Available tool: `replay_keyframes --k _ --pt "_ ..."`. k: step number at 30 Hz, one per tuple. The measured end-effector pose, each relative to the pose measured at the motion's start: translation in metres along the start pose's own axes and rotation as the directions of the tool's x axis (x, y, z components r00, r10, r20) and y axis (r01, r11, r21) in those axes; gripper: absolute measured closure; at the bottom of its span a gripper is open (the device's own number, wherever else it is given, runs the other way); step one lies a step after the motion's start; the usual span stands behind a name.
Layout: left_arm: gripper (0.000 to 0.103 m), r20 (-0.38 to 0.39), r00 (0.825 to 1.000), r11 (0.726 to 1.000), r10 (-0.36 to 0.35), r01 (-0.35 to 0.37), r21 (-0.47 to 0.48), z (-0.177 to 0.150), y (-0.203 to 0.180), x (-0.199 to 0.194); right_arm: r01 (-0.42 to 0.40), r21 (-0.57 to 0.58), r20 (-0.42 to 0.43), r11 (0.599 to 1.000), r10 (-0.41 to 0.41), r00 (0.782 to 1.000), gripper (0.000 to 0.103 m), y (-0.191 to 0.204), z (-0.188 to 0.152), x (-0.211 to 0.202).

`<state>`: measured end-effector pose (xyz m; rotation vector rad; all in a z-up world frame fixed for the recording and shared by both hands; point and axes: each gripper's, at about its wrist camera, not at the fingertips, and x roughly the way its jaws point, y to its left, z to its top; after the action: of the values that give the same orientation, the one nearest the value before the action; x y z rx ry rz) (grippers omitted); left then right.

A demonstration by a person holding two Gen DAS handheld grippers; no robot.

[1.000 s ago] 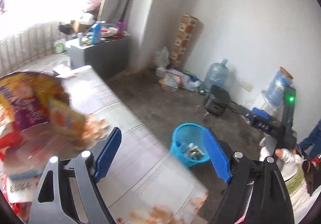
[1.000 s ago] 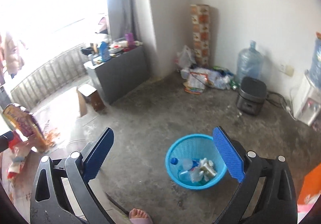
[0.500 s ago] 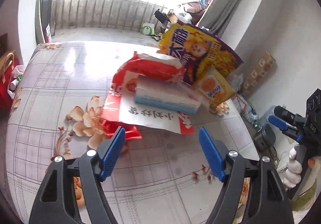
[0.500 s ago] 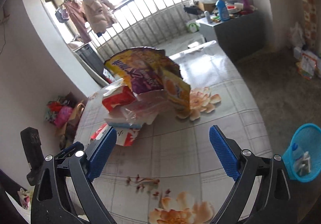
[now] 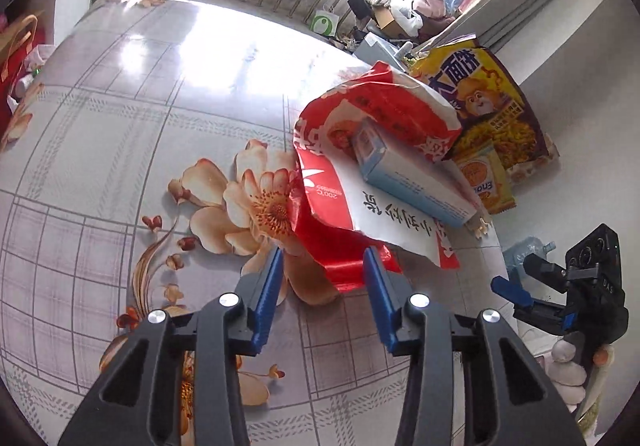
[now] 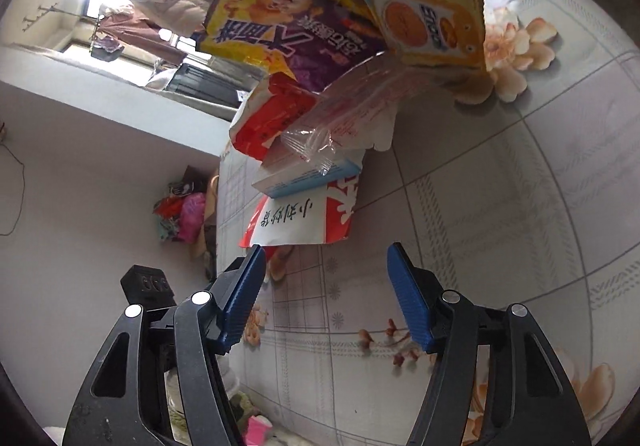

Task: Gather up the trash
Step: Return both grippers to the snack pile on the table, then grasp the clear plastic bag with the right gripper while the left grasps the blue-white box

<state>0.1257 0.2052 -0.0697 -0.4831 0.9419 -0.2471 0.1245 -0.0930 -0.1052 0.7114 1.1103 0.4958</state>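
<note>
The left tool (image 5: 323,274) hangs low over the worktop (image 5: 120,118), its blue fingers (image 5: 267,298) parted about halfway and holding nothing. The near corner of a red wrapper (image 5: 344,266) lies on the worktop right between the fingertips, not yet pinched; whether the pads touch it cannot be told. Just beyond that corner a white and red packet (image 5: 396,214) with black writing lies flat, and a pale blue box (image 5: 412,182) rests on top of it. Farther still a crumpled red and white bag (image 5: 384,106) leans over the far end of the box. Behind it, at the far right of the heap, stands a big yellow and purple snack bag (image 5: 488,94), with a small orange sachet (image 5: 484,178) in front of its lower edge. At the right edge of this view the right tool (image 5: 516,294) shows, well apart from the heap.

From the right wrist view, the right tool (image 6: 324,286) is spread wide and empty, hovering near the worktop (image 6: 500,206). The same heap lies ahead of it and slightly left: the white and red packet (image 6: 304,218) is nearest, its edge just past the left fingertip (image 6: 244,286), then the pale blue box (image 6: 304,174) with a clear plastic wrapper (image 6: 344,118) draped over it, the red and white bag (image 6: 276,118) to the left, and farthest the snack bag (image 6: 296,14) and orange sachet (image 6: 428,22).
</note>
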Motion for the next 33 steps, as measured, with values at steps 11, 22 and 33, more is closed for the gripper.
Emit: replay_keyframes --k 11,22,33 --pt "0.099 -0.039 0.999 0.999 -0.007 0.006 -0.037 -0.016 0.010 0.007 -0.053 0.052 -0.096 0.997 0.058 0.994 0.066 0.008 0.008 0.050" --pt "0.100 -0.088 0.996 0.996 -0.033 0.040 0.079 -0.037 -0.009 -0.005 -0.122 0.123 -0.104 0.985 0.135 0.985 0.103 -0.003 0.003 0.052" --pt "0.093 0.068 0.995 0.996 -0.073 0.070 0.051 0.005 -0.004 -0.039 -0.124 0.133 0.006 0.983 0.125 0.992 0.076 -0.020 0.008 -0.008"
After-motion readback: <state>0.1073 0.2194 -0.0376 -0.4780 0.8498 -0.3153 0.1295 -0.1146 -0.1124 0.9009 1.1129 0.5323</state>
